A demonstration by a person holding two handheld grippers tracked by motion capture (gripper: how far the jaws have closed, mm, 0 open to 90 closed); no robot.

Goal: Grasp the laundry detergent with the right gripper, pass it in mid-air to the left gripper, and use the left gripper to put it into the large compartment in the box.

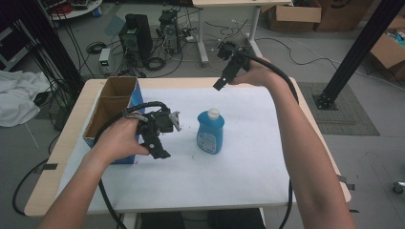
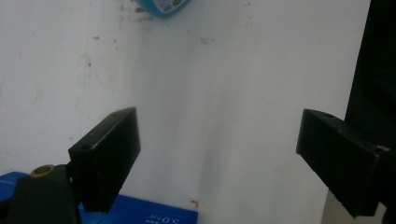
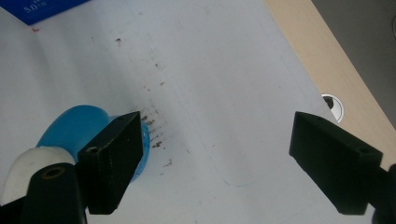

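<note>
A: Entry. Blue bottle (image 1: 210,133) with a white cap stands upright near the middle of the white-covered worktop (image 1: 248,176), nothing touching it. Why there, do you think?

B: My guess: it sits free on all sides so either tool can come at it. The open cardboard box (image 1: 112,107) with blue sides stands at the left edge of the worktop, mouth up, which reads like a place to drop the bottle into.

A: Left gripper (image 1: 162,125)?

B: Held low, just beside the box and left of the bottle, well short of touching it. In the left gripper view the jaws stand wide apart with only bare sheet between them; the bottle's base (image 2: 163,6) peeks in at the top edge.

A: And the right gripper (image 1: 228,67)?

B: Raised over the far edge of the worktop, tilted down toward the bottle. In the right gripper view its jaws are also spread wide and hold nothing; the bottle (image 3: 74,130) lies partly behind the left jaw, below the camera.

A: So nothing is grasped.

B: Correct. I judge the raised hand is lining up from above.
</note>
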